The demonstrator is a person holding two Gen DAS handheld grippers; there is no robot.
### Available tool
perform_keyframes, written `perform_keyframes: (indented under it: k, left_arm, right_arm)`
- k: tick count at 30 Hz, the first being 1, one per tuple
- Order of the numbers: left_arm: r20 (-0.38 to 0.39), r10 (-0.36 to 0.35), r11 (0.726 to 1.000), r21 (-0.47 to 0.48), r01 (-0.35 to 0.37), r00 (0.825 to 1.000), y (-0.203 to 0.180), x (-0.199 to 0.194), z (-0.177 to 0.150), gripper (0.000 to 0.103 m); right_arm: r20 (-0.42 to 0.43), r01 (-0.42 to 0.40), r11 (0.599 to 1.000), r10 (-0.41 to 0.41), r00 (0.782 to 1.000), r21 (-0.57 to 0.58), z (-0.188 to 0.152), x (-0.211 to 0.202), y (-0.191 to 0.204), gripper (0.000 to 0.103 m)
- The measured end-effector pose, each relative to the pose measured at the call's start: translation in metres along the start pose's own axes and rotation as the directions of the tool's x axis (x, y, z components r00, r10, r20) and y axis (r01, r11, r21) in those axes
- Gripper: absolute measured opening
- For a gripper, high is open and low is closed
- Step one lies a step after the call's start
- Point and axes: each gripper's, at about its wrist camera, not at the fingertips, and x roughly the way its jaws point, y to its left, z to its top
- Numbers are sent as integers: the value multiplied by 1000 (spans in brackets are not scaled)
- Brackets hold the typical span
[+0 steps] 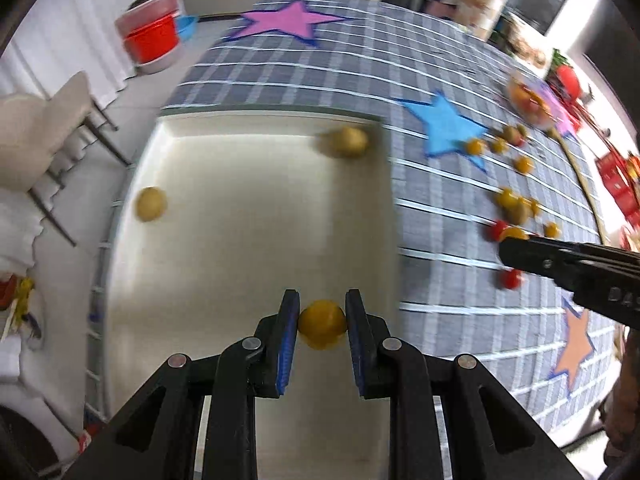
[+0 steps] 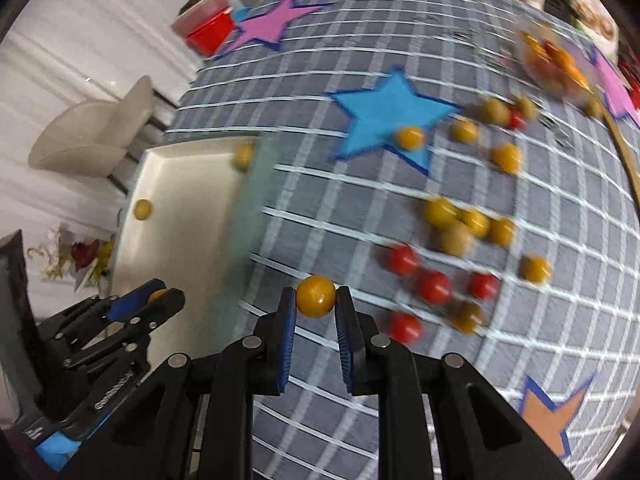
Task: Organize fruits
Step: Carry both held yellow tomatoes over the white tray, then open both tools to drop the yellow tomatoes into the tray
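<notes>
So far two fruits [image 1: 151,204] sit in my tray [image 1: 256,240]; both grippers, left [image 1: 322,322] and right [image 2: 316,296], clench yellow ones, many scattered fruits [image 2: 434,286] remain.

Motion blur smears the far fruit [image 1: 347,142] in the tray [image 1: 256,216], its outline trailing left. The loose fruits [image 1: 514,204] on the table [image 1: 304,80] run together, too soft to count in the left wrist view. The bowl [image 2: 554,62] at the far edge is a blur of orange and red, contents unreadable. The right tool [image 1: 505,251] is cut off by the frame's right edge. The tray's near wall [image 2: 250,216] hides part of one fruit [image 2: 243,156].
</notes>
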Motion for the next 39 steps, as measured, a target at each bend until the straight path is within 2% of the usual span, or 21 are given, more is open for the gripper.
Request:
perform_keyframes:
  k: [6,10,13,27,33,35,36,37,39]
  left_arm:
    - [13,83,994,-73,-81,997,43,16,13,25]
    - [16,97,989,-115,-95,995,66,27,19,25]
    - [17,102,988,-119,-100,995,75,32,23,25]
    - [12,158,979,-129,-155,987,87,46,27,25]
    - [17,184,979,-91,-182,983,79,46,27,26]
    - [17,193,978,-82,-191,981,78,46,27,29]
    - [17,194,978,-79,-192,981,78,46,27,46]
    - [21,196,978,-80,-194,980,78,45,27,68]
    - [57,213,975,-82,-208,975,79,38,25,72]
  right_arm:
    - [-10,-42,997,41,999,-60,30,21,44,21]
    - [-39,-66,996,63,997,-67,47,43,66,21]
    - [-56,-55,995,50,997,-84,56,60,79,21]
    - [-86,3,991,-14,996,-132,73,102,105,21]
    - [-78,19,990,-31,996,-142,73,106,109,22]
    - [-78,19,989,-31,996,-143,73,106,110,22]
    - [-79,16,990,-27,997,-140,74,107,110,23]
    - [-80,12,991,-23,997,-137,74,107,110,23]
    - [-86,-4,991,-7,996,-134,75,107,110,31]
